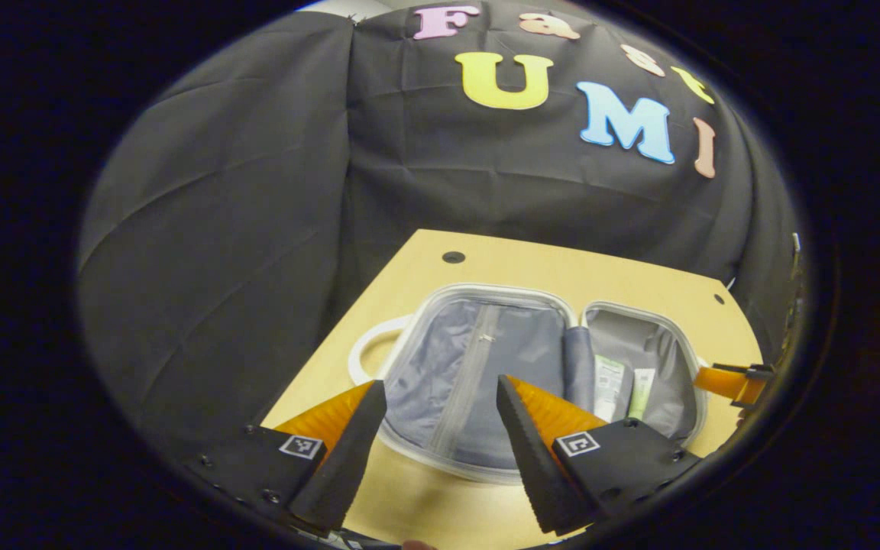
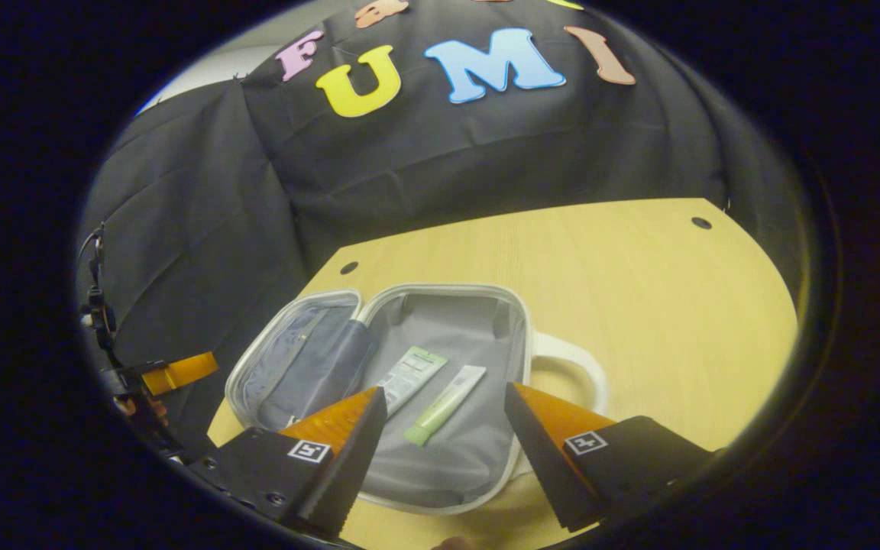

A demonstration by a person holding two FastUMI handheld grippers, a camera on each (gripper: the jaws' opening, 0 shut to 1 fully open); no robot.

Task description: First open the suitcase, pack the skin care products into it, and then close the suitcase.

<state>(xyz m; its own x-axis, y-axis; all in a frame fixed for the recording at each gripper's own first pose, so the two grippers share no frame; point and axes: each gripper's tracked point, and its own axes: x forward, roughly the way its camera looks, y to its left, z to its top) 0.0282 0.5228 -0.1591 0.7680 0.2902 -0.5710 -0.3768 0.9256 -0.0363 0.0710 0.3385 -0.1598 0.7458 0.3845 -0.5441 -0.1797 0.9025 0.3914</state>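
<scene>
- We see a small suitcase [image 2: 440, 458] lying wide open on a pale wooden bench [image 2: 638, 305], both grey-lined halves flat, its white rim showing all round.
- In the right gripper view, two tubes rest side by side inside the half that has the white handle [image 2: 574, 363]: a white tube [image 2: 412, 372] and, just beside it, a green-capped tube [image 2: 444, 405] (both lie slanted on the lining).
- The other half has a zip [image 1: 470, 374] running down its lining, which we see best in the left gripper view.
- The left gripper [image 1: 440, 428] hangs above the zipped half, its jaws released and spread apart, touching nothing.
- The right gripper [image 2: 444, 435] hangs above the half with the tubes, its jaws likewise released and holding nothing.
- In the left gripper view, the tubes lie in the far half [image 1: 638, 359], to the right of the hinge.
</scene>
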